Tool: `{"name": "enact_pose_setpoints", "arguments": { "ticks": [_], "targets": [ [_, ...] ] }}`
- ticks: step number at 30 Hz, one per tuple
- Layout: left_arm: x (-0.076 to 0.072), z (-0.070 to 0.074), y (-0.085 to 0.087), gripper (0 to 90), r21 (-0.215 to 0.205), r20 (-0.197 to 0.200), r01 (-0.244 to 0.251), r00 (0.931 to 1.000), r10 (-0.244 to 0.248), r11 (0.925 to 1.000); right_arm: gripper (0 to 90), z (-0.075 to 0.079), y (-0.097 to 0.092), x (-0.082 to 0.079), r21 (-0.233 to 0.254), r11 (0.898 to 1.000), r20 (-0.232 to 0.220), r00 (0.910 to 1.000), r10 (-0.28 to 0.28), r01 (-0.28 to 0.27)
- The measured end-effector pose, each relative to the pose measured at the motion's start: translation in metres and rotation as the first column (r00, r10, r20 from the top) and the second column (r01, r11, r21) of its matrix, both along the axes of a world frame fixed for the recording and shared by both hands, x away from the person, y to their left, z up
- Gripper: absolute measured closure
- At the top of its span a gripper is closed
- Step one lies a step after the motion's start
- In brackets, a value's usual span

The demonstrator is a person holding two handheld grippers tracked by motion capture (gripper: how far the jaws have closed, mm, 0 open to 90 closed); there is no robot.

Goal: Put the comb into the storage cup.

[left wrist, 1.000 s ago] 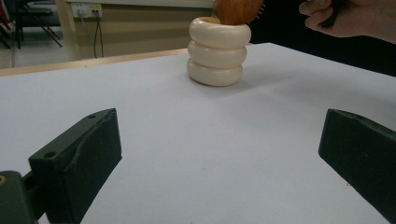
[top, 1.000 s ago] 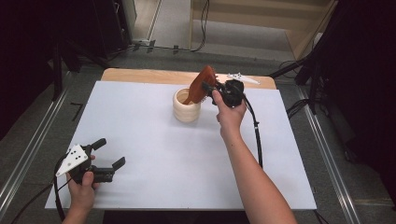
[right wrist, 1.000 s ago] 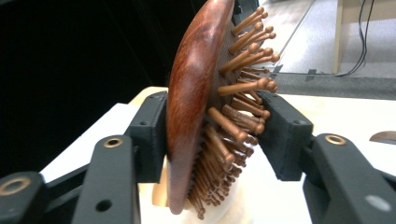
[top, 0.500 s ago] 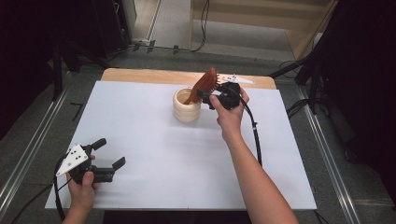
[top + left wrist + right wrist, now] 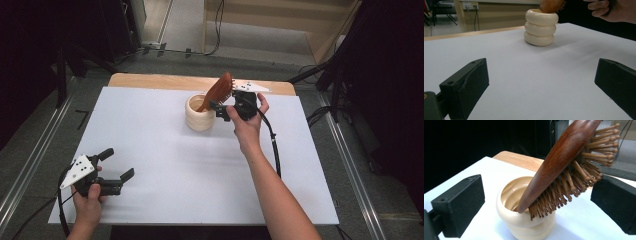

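I see the big white desk (image 5: 165, 190) first, with a strip of light wood along its far edge. Near that far edge, a bit right of the middle, stands a cream cup (image 5: 199, 114) that looks like three fat rings stacked up. A wooden hairbrush (image 5: 218, 91) leans in the cup, handle end down inside it and the bristle head sticking up and tilting to the right, with its smooth brown back turned up and its bristles pointing down over the rim. My right tool (image 5: 226, 107) is just beside the cup on its right, held up above the desk by my right hand (image 5: 248, 120). Its jaws have just been opening and now stand wide apart; the brush head is between them, but the left pad is well clear of it, and at the right pad I cannot tell if the bristle tips touch it. So this tool has let go, and the brush rests on the cup by itself. My left tool (image 5: 116, 166) is far away from all that, at the near left part of the desk, low over the white top in my left hand (image 5: 89, 197). Its jaws are also spread wide with only bare desk between them. From there it looks toward the cup, well apart from it
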State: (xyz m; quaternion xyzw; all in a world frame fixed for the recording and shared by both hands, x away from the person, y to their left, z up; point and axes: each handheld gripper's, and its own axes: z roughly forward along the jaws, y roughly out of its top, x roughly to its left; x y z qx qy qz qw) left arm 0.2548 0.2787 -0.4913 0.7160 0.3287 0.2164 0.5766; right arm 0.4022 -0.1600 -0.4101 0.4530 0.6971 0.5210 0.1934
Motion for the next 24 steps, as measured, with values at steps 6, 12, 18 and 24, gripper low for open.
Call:
{"name": "enact_pose_setpoints", "arguments": {
  "ticks": [6, 12, 18, 24],
  "targets": [
    [0.0, 0.0, 0.0, 0.0, 0.004, 0.001, 0.001, 1.0, -0.001, 1.0, 0.0, -0.001, -0.006, -0.007, -0.001, 1.0, 0.014, 0.9999, 0.007, -0.007],
    [0.0, 0.0, 0.0, 0.0, 0.003, 0.001, 0.002, 1.0, -0.002, 1.0, 0.0, -0.002, -0.011, -0.015, -0.015, 1.0, 0.031, 0.9995, 0.013, -0.012],
    [0.0, 0.0, 0.0, 0.0, 0.005, 0.001, 0.002, 1.0, -0.002, 1.0, 0.0, -0.003, -0.018, -0.023, -0.01, 1.0, 0.04, 0.9991, 0.016, -0.016],
    [0.0, 0.0, -0.001, 0.0, 0.006, 0.001, 0.002, 1.0, -0.002, 1.0, 0.0, -0.007, -0.023, -0.033, -0.037, 0.999, 0.052, 0.9984, 0.023, -0.021]
  ]
}}
